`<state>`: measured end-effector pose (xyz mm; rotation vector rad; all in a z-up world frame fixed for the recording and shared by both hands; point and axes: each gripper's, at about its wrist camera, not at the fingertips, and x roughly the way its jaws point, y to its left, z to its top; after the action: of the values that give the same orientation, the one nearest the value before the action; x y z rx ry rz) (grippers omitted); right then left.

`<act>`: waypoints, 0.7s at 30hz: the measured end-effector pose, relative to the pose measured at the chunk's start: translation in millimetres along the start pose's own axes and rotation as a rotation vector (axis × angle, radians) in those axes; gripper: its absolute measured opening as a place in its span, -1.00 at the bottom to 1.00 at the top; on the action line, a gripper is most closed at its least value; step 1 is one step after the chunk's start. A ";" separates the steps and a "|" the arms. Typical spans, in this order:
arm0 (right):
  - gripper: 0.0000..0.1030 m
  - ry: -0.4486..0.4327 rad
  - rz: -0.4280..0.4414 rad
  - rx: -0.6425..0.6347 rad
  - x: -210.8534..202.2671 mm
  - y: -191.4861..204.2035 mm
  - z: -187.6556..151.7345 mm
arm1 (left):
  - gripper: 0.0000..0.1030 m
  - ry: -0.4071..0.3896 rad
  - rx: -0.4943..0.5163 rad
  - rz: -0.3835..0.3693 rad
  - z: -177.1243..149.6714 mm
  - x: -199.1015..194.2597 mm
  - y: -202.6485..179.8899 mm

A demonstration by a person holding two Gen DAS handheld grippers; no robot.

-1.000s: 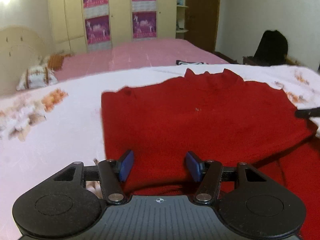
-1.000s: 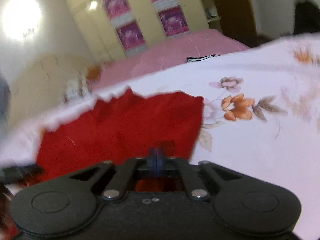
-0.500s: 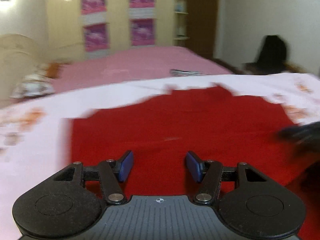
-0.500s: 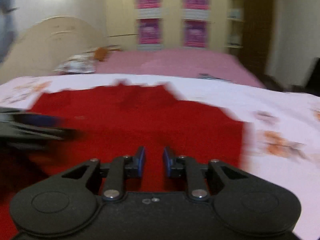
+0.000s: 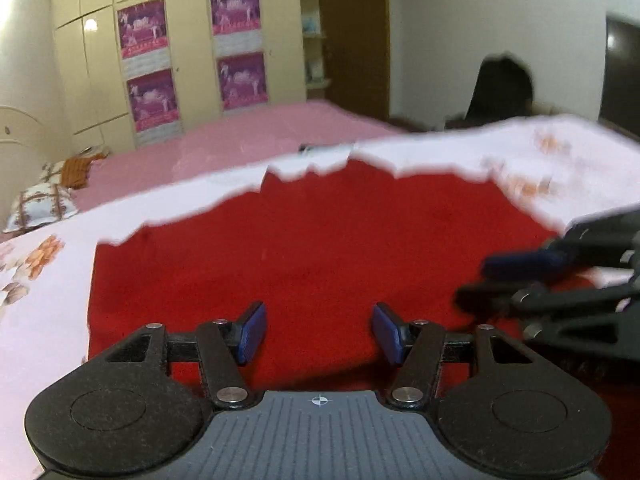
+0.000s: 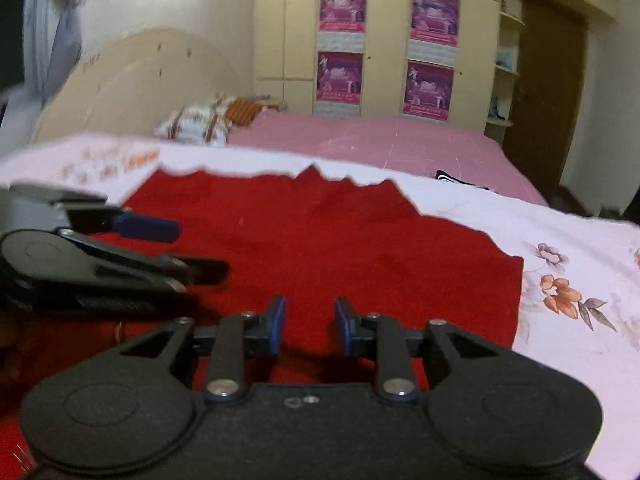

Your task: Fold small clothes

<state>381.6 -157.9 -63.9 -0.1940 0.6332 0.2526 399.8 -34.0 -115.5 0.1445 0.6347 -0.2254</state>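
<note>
— Sweater (image 5: 320,248) lay where, from the left claw (image 5: 319,334)?

— Just ahead of it and beneath, flat on the flowered sheet (image 5: 48,304); its long side ran across the claw's line, neck edge at the far side; red cloth showed between the blue pads, though I could not tell whether they touched it.

— And the right claw (image 6: 309,325)?

— It sat over the same sweater, beside the left claw and close to it; the sweater's right edge was nearer to this one; I judged it better placed for that side.

— How wide were they?

— The left stood moderately wide, holding nothing; the right had just been opening, its gap narrow, nothing gripped between the pads.
</note>
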 end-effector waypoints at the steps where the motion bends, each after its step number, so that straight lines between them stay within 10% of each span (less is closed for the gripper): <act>1: -0.48 0.021 -0.026 -0.019 2.3 -0.7 -5.2 | 0.14 -0.007 -0.050 -0.012 -3.9 -2.1 8.7; 7: -0.46 0.039 -0.108 0.120 -13.6 -62.5 -20.6 | 0.14 0.011 -0.159 0.047 -20.5 -17.0 62.5; 21: -0.47 -0.036 -0.140 0.107 -22.4 -59.2 -11.9 | 0.15 -0.050 -0.103 0.088 12.1 -8.2 88.5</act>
<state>374.8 -221.1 -53.8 -0.1300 0.5928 0.0865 422.5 50.4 -95.2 0.0672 0.5875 -0.1104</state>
